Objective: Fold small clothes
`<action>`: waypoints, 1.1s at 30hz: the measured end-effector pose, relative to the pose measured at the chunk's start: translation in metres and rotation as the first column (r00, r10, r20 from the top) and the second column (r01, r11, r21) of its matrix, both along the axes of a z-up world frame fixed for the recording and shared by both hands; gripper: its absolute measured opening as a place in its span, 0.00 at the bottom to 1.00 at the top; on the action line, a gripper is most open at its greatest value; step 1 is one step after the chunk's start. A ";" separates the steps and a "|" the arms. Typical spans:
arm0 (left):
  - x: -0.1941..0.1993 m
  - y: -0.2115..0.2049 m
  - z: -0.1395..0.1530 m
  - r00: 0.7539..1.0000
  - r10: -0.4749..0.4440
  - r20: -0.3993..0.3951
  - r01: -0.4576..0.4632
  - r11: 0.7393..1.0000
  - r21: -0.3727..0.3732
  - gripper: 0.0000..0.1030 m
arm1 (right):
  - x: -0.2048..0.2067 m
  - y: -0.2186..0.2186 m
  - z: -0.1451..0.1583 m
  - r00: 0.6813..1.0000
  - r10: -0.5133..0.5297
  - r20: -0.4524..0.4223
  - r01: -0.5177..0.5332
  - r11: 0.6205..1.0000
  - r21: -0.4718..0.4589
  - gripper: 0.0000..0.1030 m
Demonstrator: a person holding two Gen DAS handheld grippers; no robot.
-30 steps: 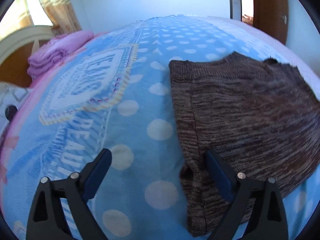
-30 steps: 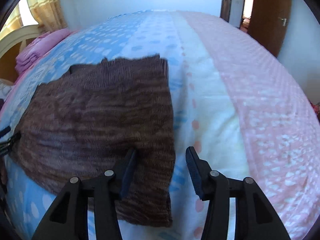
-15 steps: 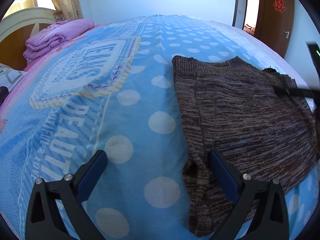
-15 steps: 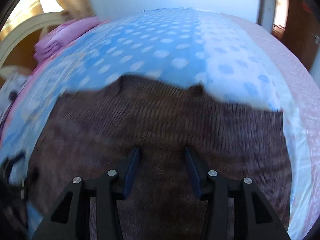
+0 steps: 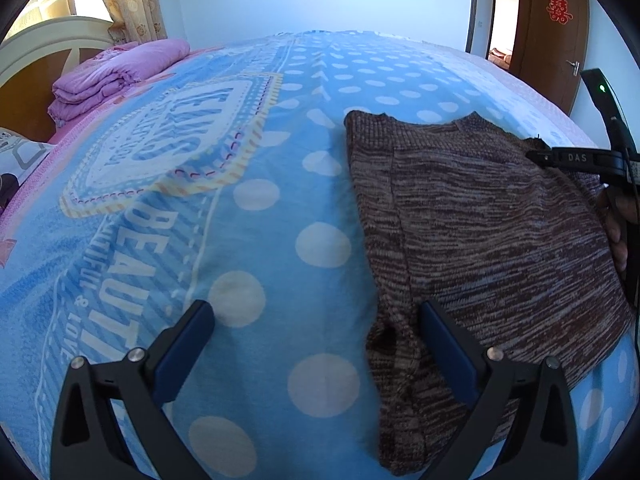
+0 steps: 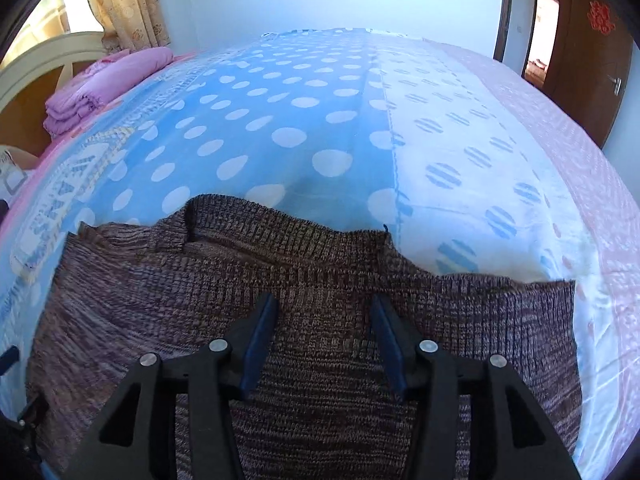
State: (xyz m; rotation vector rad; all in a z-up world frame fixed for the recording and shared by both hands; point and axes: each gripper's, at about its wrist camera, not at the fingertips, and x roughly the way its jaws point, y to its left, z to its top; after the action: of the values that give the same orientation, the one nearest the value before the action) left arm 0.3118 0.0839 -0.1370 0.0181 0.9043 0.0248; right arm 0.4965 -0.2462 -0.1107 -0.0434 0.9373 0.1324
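Brown knit sweater [image 6: 320, 360] flat on bedspread [image 5: 240, 240], both grippers spread

There is one brown sweater [image 5: 480, 224] lying on one big bed with a blue spotted bedsheet [image 5: 248, 200]. There are two grippers, the left gripper [image 5: 316, 344] and the right gripper [image 6: 324, 332], and each one has two fingers with blue pads. At the far side of the bed there is one pile of pink blankets [image 5: 116, 76], one curtain [image 5: 132, 0] behind it, and one brown door [image 5: 556, 32] with one red sign [image 5: 559, 9] on it.
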 end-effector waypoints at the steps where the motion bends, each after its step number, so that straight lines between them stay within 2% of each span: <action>1: 0.000 -0.001 0.000 1.000 0.001 0.001 -0.001 1.000 0.005 1.00 | 0.001 0.002 0.001 1.000 -0.010 -0.002 0.010 1.000 -0.006 0.50; 3: -0.001 0.000 0.000 1.000 0.003 0.002 -0.003 1.000 0.005 1.00 | -0.006 0.002 0.009 0.999 -0.032 0.008 0.032 0.999 0.013 0.51; 6: -0.001 0.001 0.000 1.000 0.004 0.003 -0.004 1.000 0.002 1.00 | -0.026 -0.001 0.020 0.999 -0.025 0.037 0.021 0.996 0.092 0.51; 12: -0.002 0.001 0.001 1.000 0.014 0.005 -0.014 1.000 -0.001 1.00 | -0.078 0.010 0.030 0.993 0.094 0.072 -0.095 0.995 0.012 0.52; 15: -0.021 0.009 0.008 0.999 0.035 0.036 -0.033 0.998 -0.047 1.00 | -0.108 0.003 0.028 0.988 0.136 0.068 -0.135 0.991 -0.028 0.52; 17: -0.033 0.011 0.011 0.998 0.028 0.060 -0.024 0.998 -0.064 1.00 | -0.118 -0.006 0.023 0.989 0.142 0.038 -0.142 0.990 -0.001 0.52; 19: -0.037 0.007 0.010 0.998 0.018 0.060 -0.016 0.999 -0.044 1.00 | -0.113 -0.013 0.013 0.990 0.142 -0.008 -0.142 0.989 0.034 0.52; 22: -0.028 -0.006 0.002 1.000 -0.015 0.010 0.015 1.000 0.025 1.00 | -0.091 -0.022 0.011 0.997 0.077 -0.016 -0.075 0.991 0.112 0.52; 24: -0.023 -0.005 0.001 1.000 -0.014 -0.003 0.014 1.000 0.016 1.00 | -0.077 -0.023 0.011 0.999 0.038 -0.017 -0.035 0.989 0.144 0.52; 26: -0.021 0.001 0.000 1.000 -0.009 -0.016 0.008 1.000 -0.022 1.00 | -0.061 -0.014 0.004 0.999 0.027 -0.019 -0.025 0.996 0.089 0.52; 29: -0.025 -0.003 0.002 1.000 -0.006 0.005 0.006 1.000 -0.001 1.00 | -0.039 0.000 0.001 0.999 0.024 0.029 -0.024 1.000 -0.007 0.56; 31: -0.030 -0.002 0.007 0.999 0.013 0.036 -0.013 1.000 0.012 1.00 | -0.024 -0.002 0.002 1.000 -0.011 0.017 0.011 0.999 0.031 0.56; 33: -0.035 0.006 0.019 0.995 0.057 0.080 -0.057 0.998 -0.007 1.00 | -0.017 -0.012 0.005 0.999 -0.047 0.014 0.045 0.995 0.091 0.57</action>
State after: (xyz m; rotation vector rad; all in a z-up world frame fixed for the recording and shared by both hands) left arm 0.2764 0.0900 -0.1182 -0.0132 0.8245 0.0759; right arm 0.4799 -0.2578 -0.1056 0.0605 0.9143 0.1313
